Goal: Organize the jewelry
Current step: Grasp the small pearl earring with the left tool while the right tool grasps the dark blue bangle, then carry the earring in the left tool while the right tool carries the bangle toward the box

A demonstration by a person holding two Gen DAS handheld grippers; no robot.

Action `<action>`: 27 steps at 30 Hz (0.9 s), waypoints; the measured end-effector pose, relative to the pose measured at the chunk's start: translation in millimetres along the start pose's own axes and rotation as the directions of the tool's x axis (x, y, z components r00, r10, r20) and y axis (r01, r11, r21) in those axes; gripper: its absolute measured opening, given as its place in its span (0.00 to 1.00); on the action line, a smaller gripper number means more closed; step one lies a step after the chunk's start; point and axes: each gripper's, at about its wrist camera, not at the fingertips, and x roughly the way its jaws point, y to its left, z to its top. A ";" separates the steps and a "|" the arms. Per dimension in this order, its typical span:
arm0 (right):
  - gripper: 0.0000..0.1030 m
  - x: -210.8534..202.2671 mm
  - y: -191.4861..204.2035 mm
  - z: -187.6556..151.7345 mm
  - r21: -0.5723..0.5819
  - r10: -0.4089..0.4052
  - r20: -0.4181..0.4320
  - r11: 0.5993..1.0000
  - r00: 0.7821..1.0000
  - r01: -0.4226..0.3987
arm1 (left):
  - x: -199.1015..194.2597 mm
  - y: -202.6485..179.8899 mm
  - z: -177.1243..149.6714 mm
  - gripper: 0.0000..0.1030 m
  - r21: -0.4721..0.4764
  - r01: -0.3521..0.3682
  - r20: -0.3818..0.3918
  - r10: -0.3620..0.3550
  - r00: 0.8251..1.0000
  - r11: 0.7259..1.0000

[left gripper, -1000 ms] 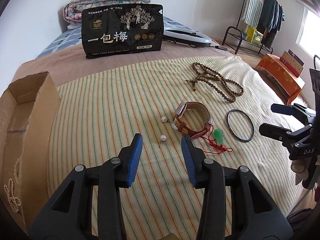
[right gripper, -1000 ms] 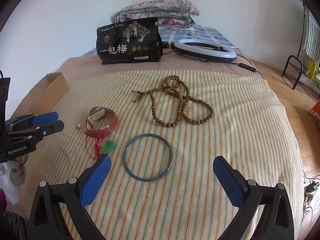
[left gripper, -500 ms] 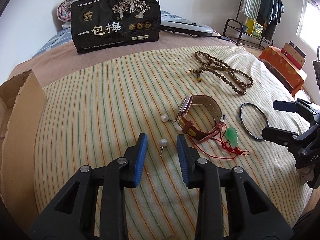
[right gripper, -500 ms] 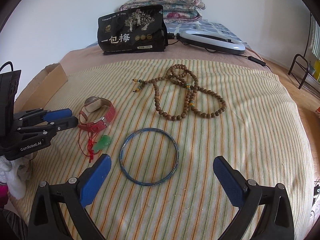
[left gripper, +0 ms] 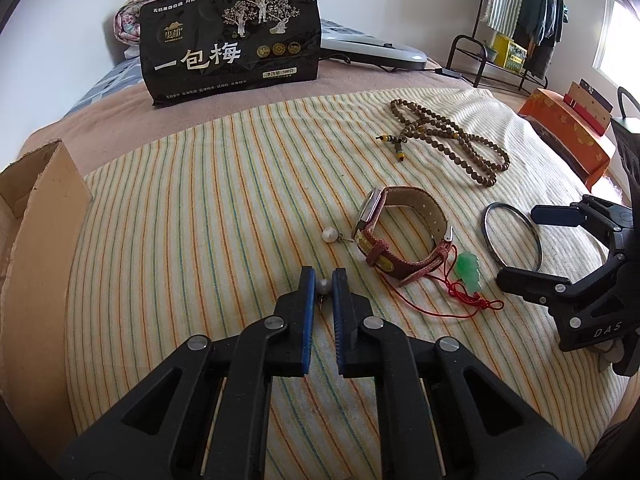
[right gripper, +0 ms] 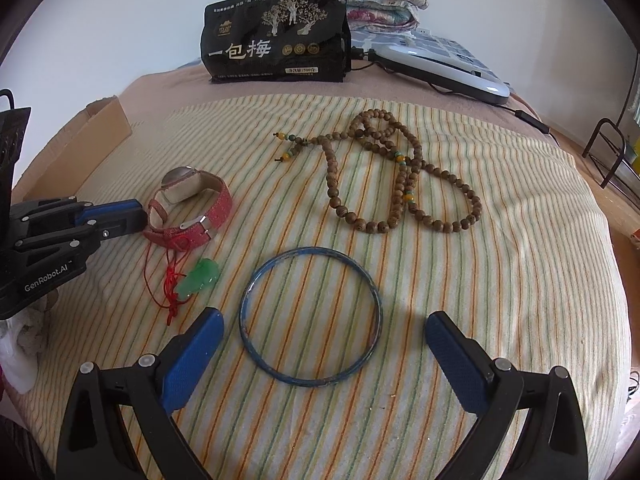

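My left gripper [left gripper: 323,280] is shut on a small pearl earring [left gripper: 324,286] that lies on the striped cloth [left gripper: 200,220]. A second pearl earring [left gripper: 329,235] rests just beyond it, beside a red-strapped watch [left gripper: 400,236]. A green jade pendant [left gripper: 469,271] on a red cord lies right of the watch. My right gripper [right gripper: 324,332] stands wide open low over a blue bangle [right gripper: 316,249], one finger on either side of it and touching nothing. Brown prayer beads [right gripper: 400,172] lie farther back. The left gripper [right gripper: 140,218] shows at the left edge of the right wrist view.
An open cardboard box [left gripper: 36,208] stands at the cloth's left edge. A black snack bag [left gripper: 232,48] stands upright at the back, with a ring light [right gripper: 440,64] and folded quilts behind it. An orange box [left gripper: 568,136] and a clothes rack are off the bed at right.
The left jaws came down around the near pearl earring and closed on it. The right gripper sank closer to the blue bangle, still open.
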 end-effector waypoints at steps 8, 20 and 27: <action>0.71 -7.2 -1.6 1.7 0.012 -0.001 0.010 1.000 1.000 0.001 | -2.6 1.3 0.3 0.06 -0.008 -0.002 0.004 0.002 1.000 1.000; 0.71 -41.7 2.0 8.6 0.038 0.003 0.070 0.999 0.998 -0.006 | -43.2 7.9 3.6 0.06 -0.025 -0.014 0.062 0.015 0.998 1.000; 0.70 -73.6 12.4 18.0 0.022 0.000 0.123 1.000 0.992 -0.003 | -74.0 13.7 2.7 0.06 -0.037 -0.025 0.102 0.029 0.994 0.999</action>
